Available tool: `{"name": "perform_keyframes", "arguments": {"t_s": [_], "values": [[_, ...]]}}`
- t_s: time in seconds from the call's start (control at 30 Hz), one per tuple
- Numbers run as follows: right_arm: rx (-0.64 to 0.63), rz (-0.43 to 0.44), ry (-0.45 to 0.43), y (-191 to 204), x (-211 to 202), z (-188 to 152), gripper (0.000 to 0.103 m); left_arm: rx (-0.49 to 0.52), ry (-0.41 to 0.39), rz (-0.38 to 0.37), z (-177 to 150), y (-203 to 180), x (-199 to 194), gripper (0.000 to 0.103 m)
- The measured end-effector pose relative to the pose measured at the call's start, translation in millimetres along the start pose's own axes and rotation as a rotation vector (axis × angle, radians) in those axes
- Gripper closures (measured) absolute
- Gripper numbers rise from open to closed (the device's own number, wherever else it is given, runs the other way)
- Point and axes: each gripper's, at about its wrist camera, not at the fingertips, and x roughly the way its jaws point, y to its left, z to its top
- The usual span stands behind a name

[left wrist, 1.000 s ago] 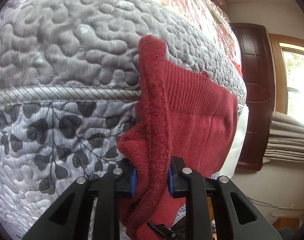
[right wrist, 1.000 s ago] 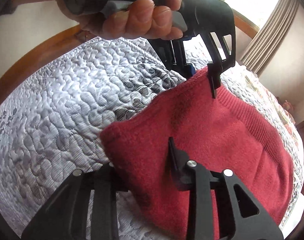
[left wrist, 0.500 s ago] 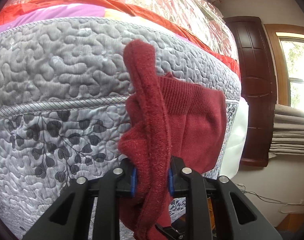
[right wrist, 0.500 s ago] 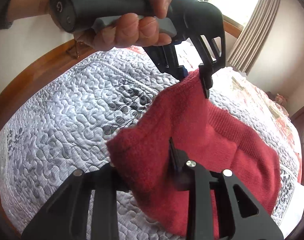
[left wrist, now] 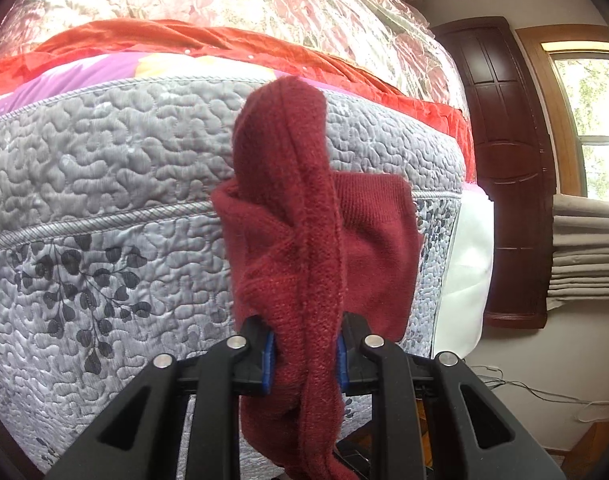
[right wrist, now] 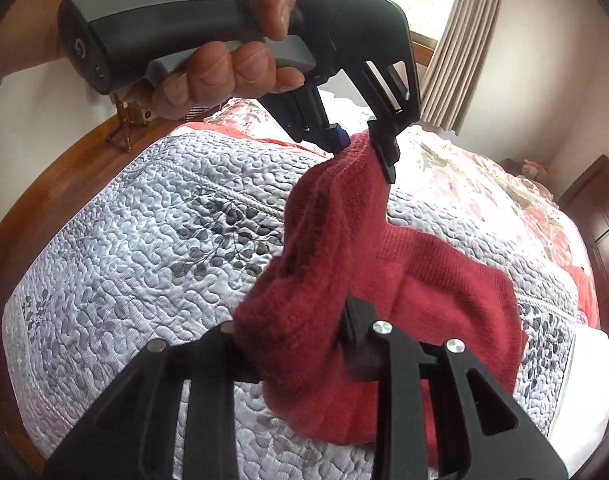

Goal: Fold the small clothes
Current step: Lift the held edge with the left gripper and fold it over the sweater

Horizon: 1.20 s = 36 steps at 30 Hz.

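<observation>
- The dark red knitted garment [right wrist: 336, 280] hung bunched above the grey quilted bedspread [right wrist: 144, 248], its shape hard to make out and its lower edge cut off.
- The left hand-held gripper [right wrist: 364, 148], gripped by a hand [right wrist: 224, 68], was clamped on its upper edge.
- The right hand-held gripper [right wrist: 304, 344] was clamped on a lower fold, one finger hidden.

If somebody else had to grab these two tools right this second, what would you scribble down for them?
Left hand-held gripper: shut on one edge of the red knit garment.
Right hand-held gripper: shut on the opposite edge.
The garment is lifted, bunched between the two, its free part hanging over the grey quilt on the bed.
Done: picked up at both ends. No neat fold is visible.
Left: probably lay it flat on the quilt, fold it, let go.
</observation>
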Motion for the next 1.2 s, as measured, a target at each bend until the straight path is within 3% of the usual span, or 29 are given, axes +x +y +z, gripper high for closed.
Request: {"name": "perform_keyframes", "arguments": {"t_s": [0.47,0.87,1.2], "values": [[0.164,-0.039,0.008,-86,-28,-30,0.077,0.066,0.044,0.064,7,-85,42,0.081],[0.293,-0.078,0.03,-150,-32,-73,0.077,0.141,0.125,0.098,21,-152,110,0.081],[0.439,-0.046,0.064,-195,-20,-118,0.077,0.165,0.181,0.193,22,-187,180,0.081]]}}
